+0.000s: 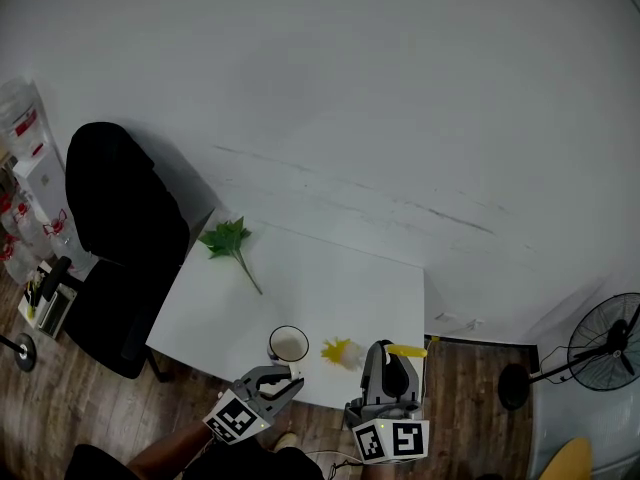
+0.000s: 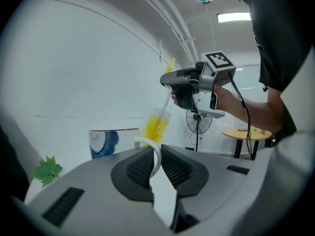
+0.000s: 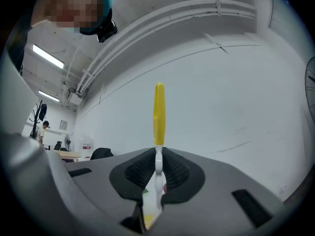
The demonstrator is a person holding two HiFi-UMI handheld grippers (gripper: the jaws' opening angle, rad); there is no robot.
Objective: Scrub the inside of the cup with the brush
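A white cup (image 1: 288, 344) with a blue pattern (image 2: 103, 142) stands near the front edge of the white table (image 1: 300, 288). My left gripper (image 1: 272, 380) is shut on its white handle (image 2: 156, 154). My right gripper (image 1: 389, 366) is shut on the brush's thin white stem (image 3: 158, 163), and the yellow handle end (image 3: 158, 113) sticks out past the jaws. The yellow bristles (image 1: 337, 350) hang just right of the cup, outside its rim. In the left gripper view the bristles (image 2: 157, 124) sit above the cup handle, below the right gripper (image 2: 197, 85).
A green leaf sprig (image 1: 228, 240) lies at the table's far left corner. A black chair (image 1: 125, 208) stands left of the table. A floor fan (image 1: 605, 343) is at the right, and a round wooden table (image 2: 246, 134) shows behind the right gripper.
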